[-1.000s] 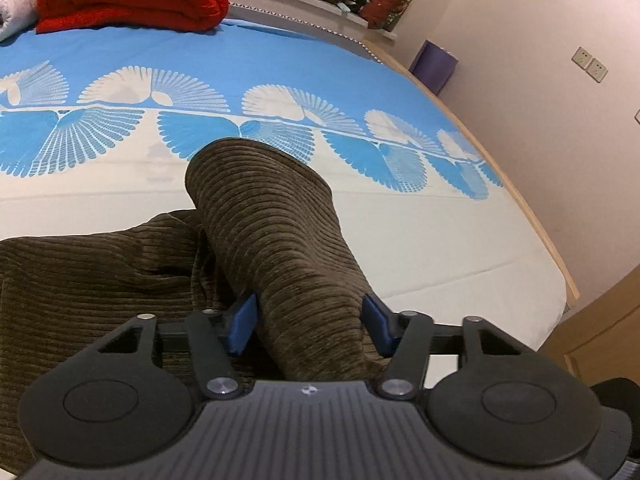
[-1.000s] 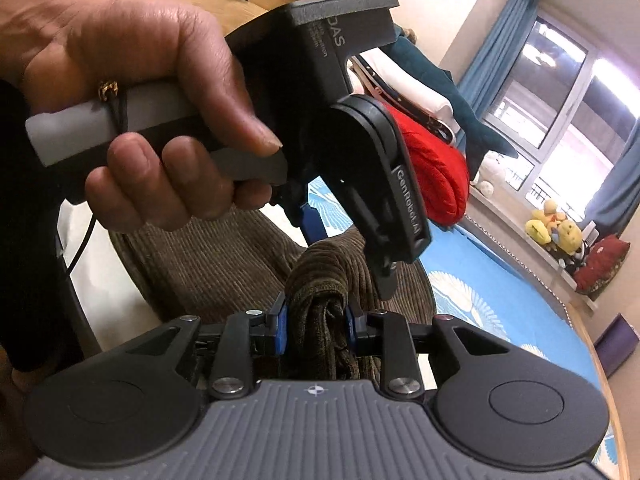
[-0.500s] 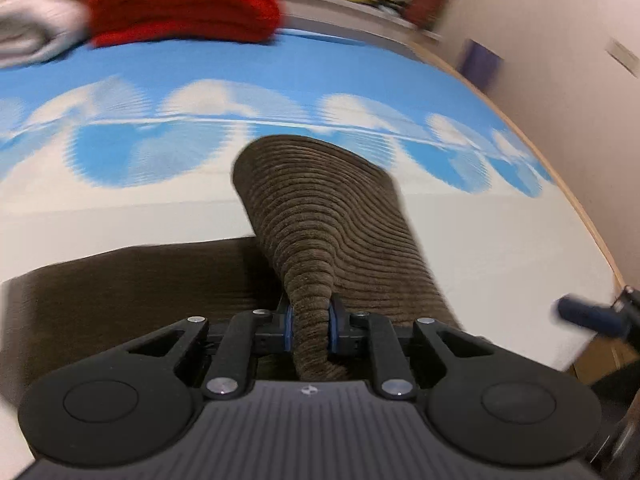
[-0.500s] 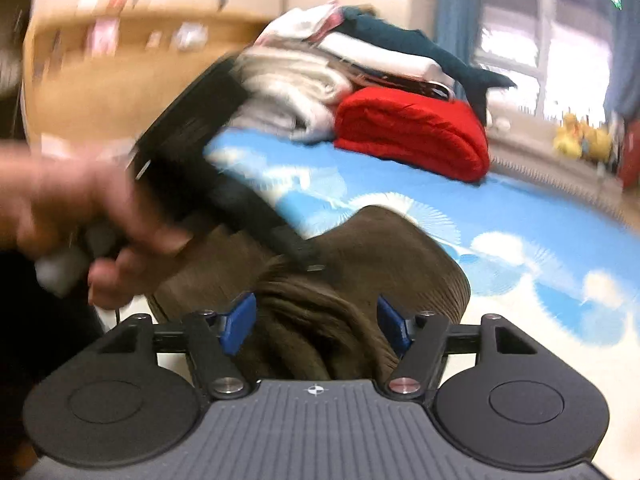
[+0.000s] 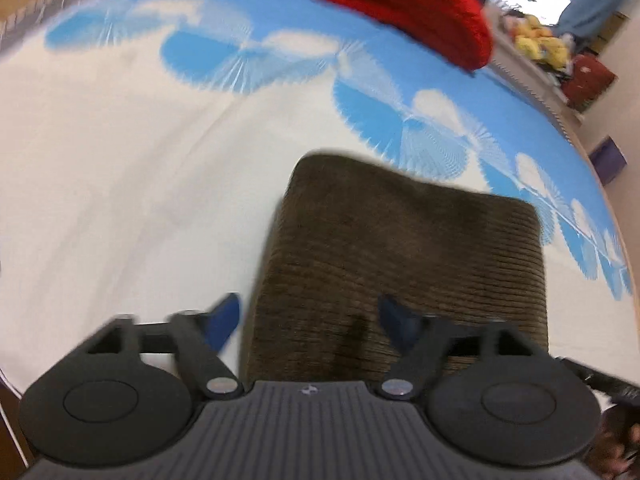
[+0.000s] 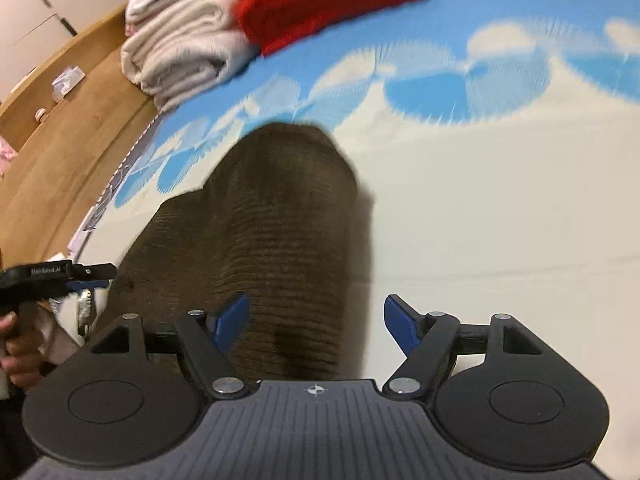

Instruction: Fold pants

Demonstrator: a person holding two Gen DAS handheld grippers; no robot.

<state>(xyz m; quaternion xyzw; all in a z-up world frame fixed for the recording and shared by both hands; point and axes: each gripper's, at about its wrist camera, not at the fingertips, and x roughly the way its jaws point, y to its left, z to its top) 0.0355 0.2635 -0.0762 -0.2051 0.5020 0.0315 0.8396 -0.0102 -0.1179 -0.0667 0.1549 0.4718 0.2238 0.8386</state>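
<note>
With your left claw (image 5: 308, 316) and right claw (image 6: 316, 322) both opening, released, the brown pants (image 5: 404, 264) at twelve o'clock risked springing unfolded on the bed (image 5: 120, 168)

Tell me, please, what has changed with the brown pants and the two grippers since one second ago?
Both grippers let go: the left gripper and the right gripper, earlier clamped on raised folds, are opening. The brown corduroy pants now lie folded on the bedsheet. The red blanket and the white towels stayed in place.
</note>
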